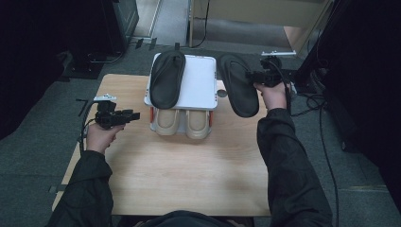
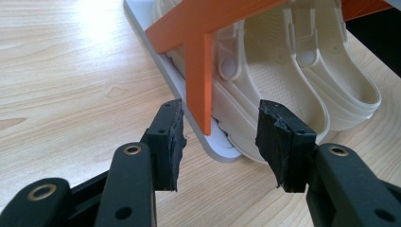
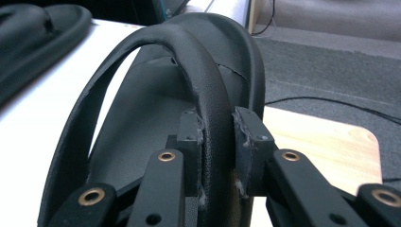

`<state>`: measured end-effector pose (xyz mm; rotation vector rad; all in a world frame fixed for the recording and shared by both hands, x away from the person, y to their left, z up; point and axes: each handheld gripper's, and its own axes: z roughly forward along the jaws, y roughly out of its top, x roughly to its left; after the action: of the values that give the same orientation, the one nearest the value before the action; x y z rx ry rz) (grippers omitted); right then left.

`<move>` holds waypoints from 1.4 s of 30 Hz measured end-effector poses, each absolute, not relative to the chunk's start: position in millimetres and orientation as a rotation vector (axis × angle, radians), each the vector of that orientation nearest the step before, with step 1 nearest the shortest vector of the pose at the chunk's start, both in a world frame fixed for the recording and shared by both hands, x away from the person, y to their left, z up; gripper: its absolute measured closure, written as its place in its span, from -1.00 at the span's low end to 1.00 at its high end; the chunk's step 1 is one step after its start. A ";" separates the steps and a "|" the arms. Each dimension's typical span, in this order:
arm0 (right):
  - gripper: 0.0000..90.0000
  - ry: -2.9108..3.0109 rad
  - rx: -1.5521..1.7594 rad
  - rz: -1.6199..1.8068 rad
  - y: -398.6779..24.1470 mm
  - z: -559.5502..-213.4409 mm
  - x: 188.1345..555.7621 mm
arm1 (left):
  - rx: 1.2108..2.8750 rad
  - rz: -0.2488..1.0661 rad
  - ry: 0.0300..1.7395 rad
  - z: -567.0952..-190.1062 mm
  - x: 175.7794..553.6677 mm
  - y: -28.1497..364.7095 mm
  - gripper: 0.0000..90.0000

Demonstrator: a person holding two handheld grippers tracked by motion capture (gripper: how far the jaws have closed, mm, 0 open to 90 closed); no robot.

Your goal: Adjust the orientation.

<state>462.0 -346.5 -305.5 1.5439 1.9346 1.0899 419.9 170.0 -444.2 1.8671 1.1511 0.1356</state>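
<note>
Your right gripper: jaws clamped on strap of black flip-flop, sandal lifted off table, hanging over far right edge beside white rack. Second black flip-flop lies on rack top, left side. 2 cream clogs sit on lower shelf. Your left gripper: jaws parted wide, nothing between pads, hovering near left edge, aimed at rack's orange brace.

Light wooden table, white two-tier shoe rack standing at its far edge
</note>
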 end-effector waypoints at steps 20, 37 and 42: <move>0.64 2.032 1.502 1.046 -255.9 -312.7 510.2 | 1.868 0.113 1.105 -445.2 421.6 167.8 0.15; 0.48 2.040 1.380 1.209 -272.8 -312.2 482.3 | 1.854 0.115 1.111 -443.9 421.2 169.4 0.15; 0.61 2.049 1.355 1.259 -290.1 -313.6 465.4 | 1.856 0.117 1.115 -444.0 421.3 170.3 0.14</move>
<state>465.4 -290.1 -313.6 1.3546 2.0493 1.2589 421.3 170.3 -444.0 1.8560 1.1148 0.1172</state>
